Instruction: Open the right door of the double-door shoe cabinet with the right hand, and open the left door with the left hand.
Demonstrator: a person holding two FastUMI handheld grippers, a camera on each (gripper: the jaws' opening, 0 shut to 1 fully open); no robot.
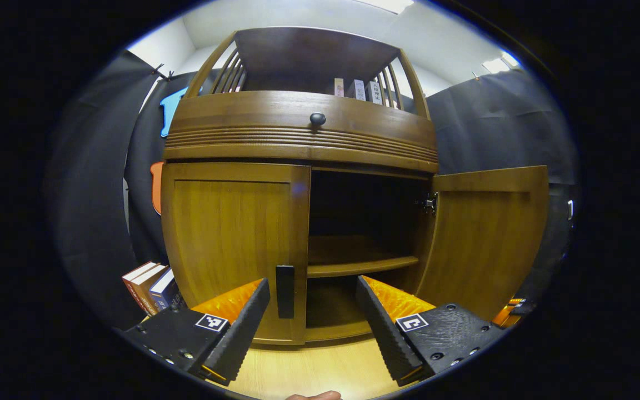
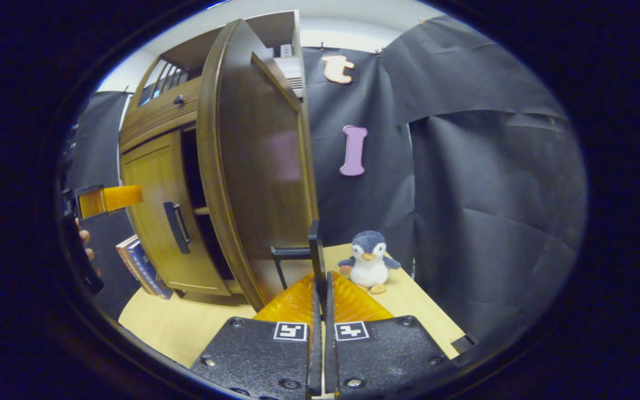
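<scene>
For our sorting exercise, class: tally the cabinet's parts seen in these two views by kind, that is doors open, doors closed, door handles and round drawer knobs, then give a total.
Open brown wooden doors: 1
Closed brown wooden doors: 1
Black bar door handles: 2
Round dark drawer knobs: 1
Total: 5

The left gripper [image 1: 313, 303] points level and forward, its 2 fingers spread wide with nothing between them. The right gripper [image 2: 320, 283] has its 2 fingers pressed close together, clamped on a thin handle [image 2: 315, 250]. In the right gripper view, fingertips [image 2: 84, 239] of the hand carrying the left gripper show at the far left edge.
</scene>
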